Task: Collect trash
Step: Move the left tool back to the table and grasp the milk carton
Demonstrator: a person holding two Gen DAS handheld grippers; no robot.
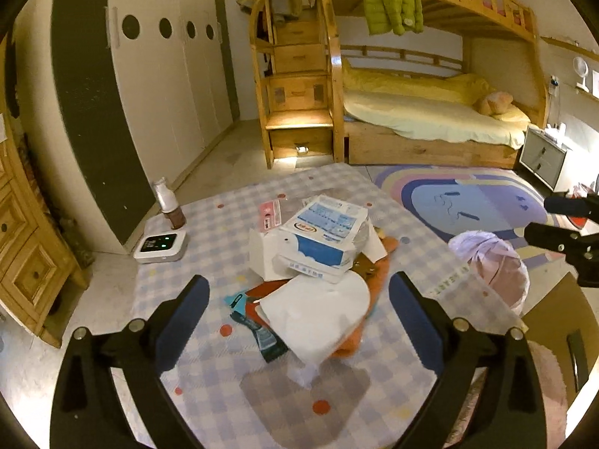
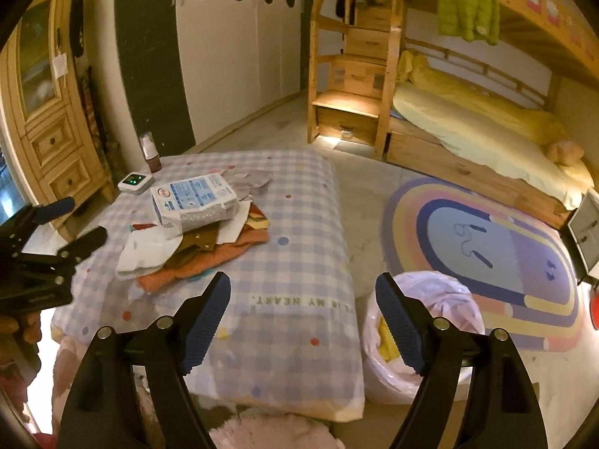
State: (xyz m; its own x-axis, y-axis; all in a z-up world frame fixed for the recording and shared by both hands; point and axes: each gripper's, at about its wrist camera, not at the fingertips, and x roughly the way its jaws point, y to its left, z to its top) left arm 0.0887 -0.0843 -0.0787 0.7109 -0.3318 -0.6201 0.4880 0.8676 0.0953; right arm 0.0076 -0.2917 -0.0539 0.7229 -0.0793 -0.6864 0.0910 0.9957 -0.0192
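A heap of trash lies on the checked tablecloth (image 1: 209,366): a blue-and-white package (image 1: 322,235), a white box (image 1: 262,258), white tissue paper (image 1: 318,314), a pink wrapper (image 1: 270,215), dark wrappers (image 1: 258,333) and orange cloth under them. My left gripper (image 1: 299,299) is open and empty, its fingers either side of the tissue, just above it. My right gripper (image 2: 301,299) is open and empty, over the table's near right edge, next to a bin lined with a pale pink bag (image 2: 423,340). The heap also shows in the right wrist view (image 2: 194,224).
A small bottle (image 1: 168,202) and a white device with green lights (image 1: 161,247) stand at the table's far left corner. A round rug (image 2: 486,247), a bunk bed (image 1: 430,112) and white wardrobes (image 1: 168,75) lie beyond. A wooden cabinet (image 2: 48,112) stands left.
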